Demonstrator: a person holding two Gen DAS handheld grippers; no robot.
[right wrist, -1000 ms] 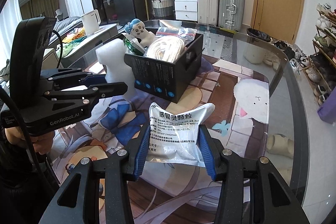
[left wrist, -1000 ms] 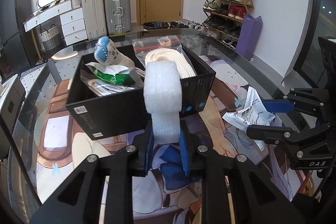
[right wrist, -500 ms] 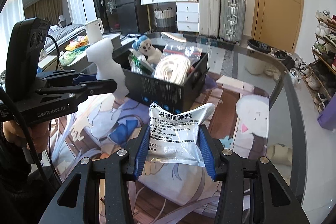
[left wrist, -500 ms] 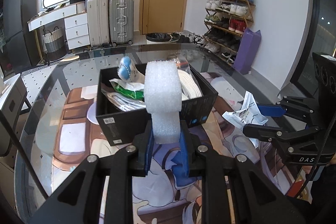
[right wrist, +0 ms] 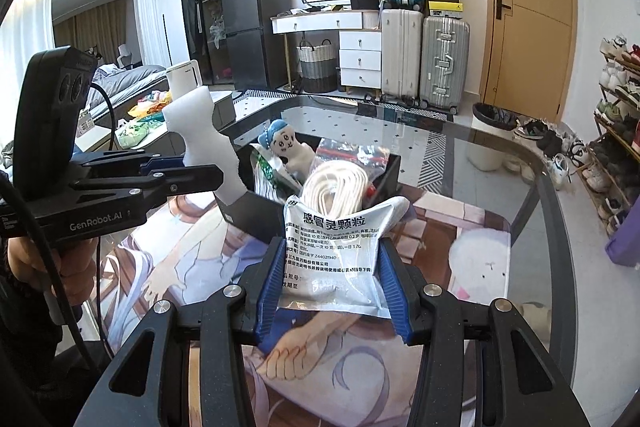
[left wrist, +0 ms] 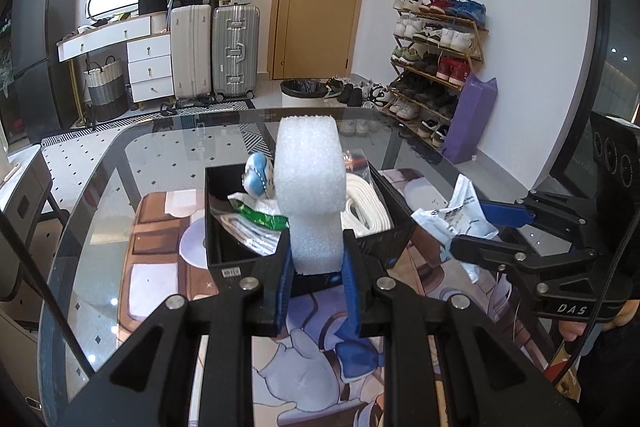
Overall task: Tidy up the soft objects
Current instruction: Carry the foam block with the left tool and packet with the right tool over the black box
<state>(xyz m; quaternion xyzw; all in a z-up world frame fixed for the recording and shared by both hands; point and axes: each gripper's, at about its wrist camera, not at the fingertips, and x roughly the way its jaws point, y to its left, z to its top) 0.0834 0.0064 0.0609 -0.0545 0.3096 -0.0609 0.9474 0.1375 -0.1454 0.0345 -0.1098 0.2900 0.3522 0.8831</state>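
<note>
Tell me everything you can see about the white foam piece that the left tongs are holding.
The foam piece is white, with a rough, porous surface. It looks soft: the left tongs squeeze its lower part narrow between the blue pads, while the top stays wide and rounded. It stands almost upright, off the table, near the black box. Seen from the right wrist camera, only the tongs touch it.

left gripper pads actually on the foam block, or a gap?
Touching. The left wrist view shows both blue pads of the left gripper pressed against the foam block, whose lower part is pinched narrower between them.
</note>
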